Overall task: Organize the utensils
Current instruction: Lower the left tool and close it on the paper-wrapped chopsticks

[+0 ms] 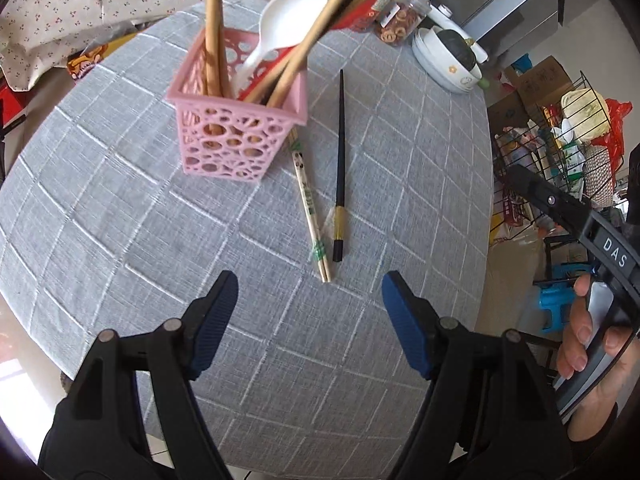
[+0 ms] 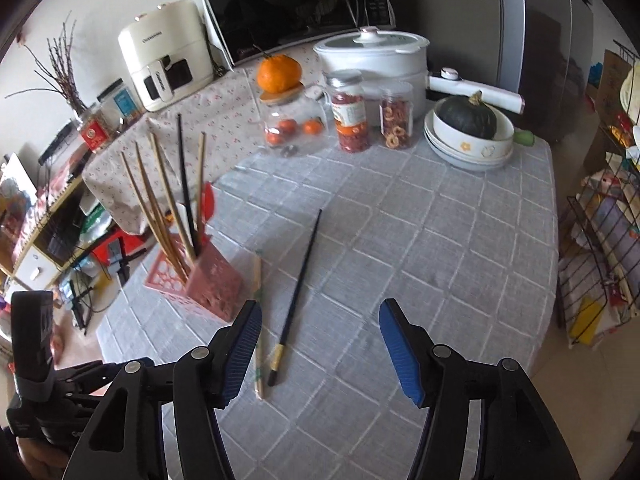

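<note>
A pink perforated basket (image 1: 236, 128) (image 2: 200, 280) stands on the grey checked tablecloth, holding several wooden chopsticks, a black one and a white spoon (image 1: 280, 24). Beside it lie a pale wooden chopstick pair (image 1: 310, 208) (image 2: 258, 320) and a single black chopstick with a gold band (image 1: 340, 160) (image 2: 298, 292). My left gripper (image 1: 310, 296) hovers open just short of the near ends of those loose chopsticks, nothing between its blue pads. My right gripper (image 2: 320, 324) is open too, above the black chopstick's banded end, holding nothing.
At the table's far side stand a glass jar topped by an orange (image 2: 280, 72), two snack jars (image 2: 352, 112), a white pot (image 2: 372, 52) and stacked bowls with a dark squash (image 2: 468, 120). A wire rack (image 2: 600, 240) stands past the table's right edge (image 1: 486, 160).
</note>
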`<state>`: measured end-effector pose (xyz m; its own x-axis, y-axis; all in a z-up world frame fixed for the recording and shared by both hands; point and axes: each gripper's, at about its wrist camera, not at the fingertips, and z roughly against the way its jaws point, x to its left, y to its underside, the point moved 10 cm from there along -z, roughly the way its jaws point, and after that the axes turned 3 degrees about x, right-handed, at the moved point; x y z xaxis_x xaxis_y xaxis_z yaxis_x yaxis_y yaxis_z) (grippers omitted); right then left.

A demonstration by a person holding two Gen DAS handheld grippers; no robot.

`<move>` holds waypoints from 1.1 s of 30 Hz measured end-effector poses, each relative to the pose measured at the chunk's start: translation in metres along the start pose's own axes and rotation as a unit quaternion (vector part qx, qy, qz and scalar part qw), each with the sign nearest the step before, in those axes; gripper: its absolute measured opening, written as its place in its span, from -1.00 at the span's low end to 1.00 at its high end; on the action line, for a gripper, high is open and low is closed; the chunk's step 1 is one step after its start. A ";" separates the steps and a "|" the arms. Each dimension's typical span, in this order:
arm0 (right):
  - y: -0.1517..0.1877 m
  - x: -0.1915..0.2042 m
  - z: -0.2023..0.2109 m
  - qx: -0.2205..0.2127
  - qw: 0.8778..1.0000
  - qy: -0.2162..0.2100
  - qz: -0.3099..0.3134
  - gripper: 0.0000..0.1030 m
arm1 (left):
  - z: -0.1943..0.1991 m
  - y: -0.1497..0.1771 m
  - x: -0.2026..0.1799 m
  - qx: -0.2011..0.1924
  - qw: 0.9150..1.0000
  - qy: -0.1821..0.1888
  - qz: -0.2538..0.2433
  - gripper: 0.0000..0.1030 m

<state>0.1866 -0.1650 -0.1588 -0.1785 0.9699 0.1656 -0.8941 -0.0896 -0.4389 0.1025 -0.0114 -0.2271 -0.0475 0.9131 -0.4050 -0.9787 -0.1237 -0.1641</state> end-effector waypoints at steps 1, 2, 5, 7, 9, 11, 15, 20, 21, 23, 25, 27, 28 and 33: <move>0.006 -0.006 -0.005 0.014 1.000 0.005 -0.002 0.21 | -0.007 0.001 -0.004 0.012 1.000 0.006 0.003 0.24; 0.011 -0.011 -0.009 0.026 1.000 0.008 -0.004 0.21 | -0.014 0.003 -0.006 0.021 1.000 0.012 0.005 0.15; 0.025 -0.021 -0.017 0.054 0.998 0.013 -0.007 0.22 | -0.030 0.003 -0.012 0.032 0.999 0.010 0.010 -0.13; 0.032 -0.025 -0.019 0.064 0.998 0.016 -0.004 0.22 | -0.042 0.004 -0.016 0.038 0.999 0.002 0.004 -0.35; 0.035 -0.027 -0.018 0.068 0.998 0.018 0.000 0.22 | -0.052 0.003 -0.018 0.041 0.999 -0.009 -0.005 -0.46; 0.037 -0.029 -0.017 0.069 0.997 0.019 0.003 0.22 | -0.060 0.003 -0.018 0.043 0.999 -0.024 -0.011 -0.48; 0.038 -0.030 -0.016 0.072 0.997 0.018 0.005 0.22 | -0.074 0.004 -0.012 0.052 0.998 -0.041 -0.009 -0.53; 0.039 -0.032 -0.019 0.077 0.997 0.022 0.012 0.23 | -0.073 0.003 -0.012 0.045 0.997 -0.056 -0.023 -0.66; 0.039 -0.033 -0.020 0.078 0.997 0.023 0.012 0.23 | -0.074 0.003 -0.012 0.045 0.997 -0.060 -0.029 -0.76; 0.040 -0.034 -0.021 0.080 0.996 0.024 0.010 0.23 | -0.074 0.002 -0.013 0.052 0.997 -0.055 -0.032 -0.83; 0.040 -0.035 -0.021 0.080 0.996 0.023 0.007 0.23 | -0.070 0.002 -0.012 0.057 0.996 -0.058 -0.037 -1.00; 0.038 -0.035 -0.020 0.078 0.997 0.023 0.004 0.23 | -0.064 0.000 -0.012 0.053 0.996 -0.053 -0.038 -1.00; 0.037 -0.035 -0.019 0.077 0.997 0.023 0.003 0.23 | -0.058 0.001 -0.011 0.049 0.997 -0.050 -0.040 -1.00; 0.036 -0.032 -0.020 0.075 0.997 0.023 0.002 0.23 | -0.019 -0.001 -0.016 0.004 0.995 -0.055 -0.087 -1.00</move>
<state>0.1686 -0.1944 -0.1976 -0.1670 0.9784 0.1218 -0.9455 -0.1239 -0.3011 0.1083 -0.0335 -0.2378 0.1010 0.9575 -0.2701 -0.9756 0.0421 -0.2154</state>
